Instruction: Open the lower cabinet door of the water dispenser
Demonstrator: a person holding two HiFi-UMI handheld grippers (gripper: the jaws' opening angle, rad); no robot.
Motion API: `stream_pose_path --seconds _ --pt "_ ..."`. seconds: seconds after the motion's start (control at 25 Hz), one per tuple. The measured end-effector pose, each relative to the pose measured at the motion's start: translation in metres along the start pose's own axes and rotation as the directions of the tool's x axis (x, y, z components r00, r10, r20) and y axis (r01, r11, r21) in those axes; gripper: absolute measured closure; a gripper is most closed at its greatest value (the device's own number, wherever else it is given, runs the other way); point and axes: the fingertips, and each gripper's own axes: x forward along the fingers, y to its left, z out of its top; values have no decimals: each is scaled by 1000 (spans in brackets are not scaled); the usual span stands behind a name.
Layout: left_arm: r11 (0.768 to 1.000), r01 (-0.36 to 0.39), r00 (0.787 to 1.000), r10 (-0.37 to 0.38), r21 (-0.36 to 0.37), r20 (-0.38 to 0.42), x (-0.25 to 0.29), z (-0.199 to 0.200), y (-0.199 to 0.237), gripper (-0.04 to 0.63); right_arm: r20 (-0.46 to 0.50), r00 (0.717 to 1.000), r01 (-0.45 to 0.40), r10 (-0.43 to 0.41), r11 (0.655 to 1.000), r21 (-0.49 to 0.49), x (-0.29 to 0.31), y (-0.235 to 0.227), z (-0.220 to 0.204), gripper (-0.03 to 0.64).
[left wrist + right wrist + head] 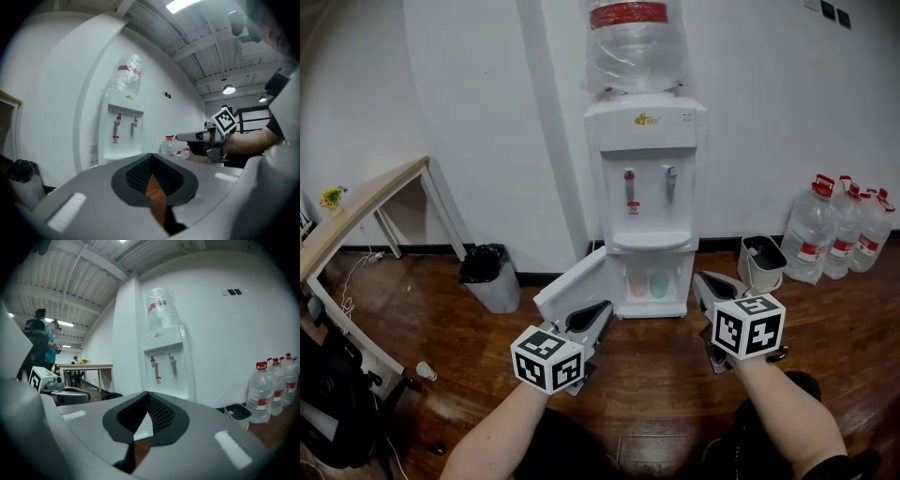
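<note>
Head view shows the water dispenser [645, 187] against the wall, its lower cabinet door [567, 292] already swung out to the left, with two cups [648, 284] showing in the open compartment. The left tongs [600, 311] sit near the door's lower edge; contact cannot be told. The right tongs [708, 281] are at the dispenser's other side. Both are pressed shut and empty. The opening looks essentially done. Any further swing is best given as a slow sideways nudge at the free edge, sparing the hinge.
</note>
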Motion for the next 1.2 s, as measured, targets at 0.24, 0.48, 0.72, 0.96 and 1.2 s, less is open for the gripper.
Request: stream_pose_path --seconds 0.24,0.48,0.72,0.96,1.2 --pt "1000 9 1000 -9 10 20 -19 2 -1 595 8 1000 -10 11 1000 -29 -4 22 2 617" --pt "998 -16 999 18 -65 33 -33 6 6 588 27 1000 -10 9 1000 24 -8 44 1 617" --pt "999 20 998 -18 -43 56 -22 11 0 581 22 999 -38 40 996 -85 -5 57 15 617" --pt "998 -64 998 64 28 10 14 2 22 580 26 999 -32 34 997 -65 9 22 3 617" --pt "992 -122 992 121 38 30 55 8 42 580 21 999 -44 44 999 -6 39 -11 -4 617"
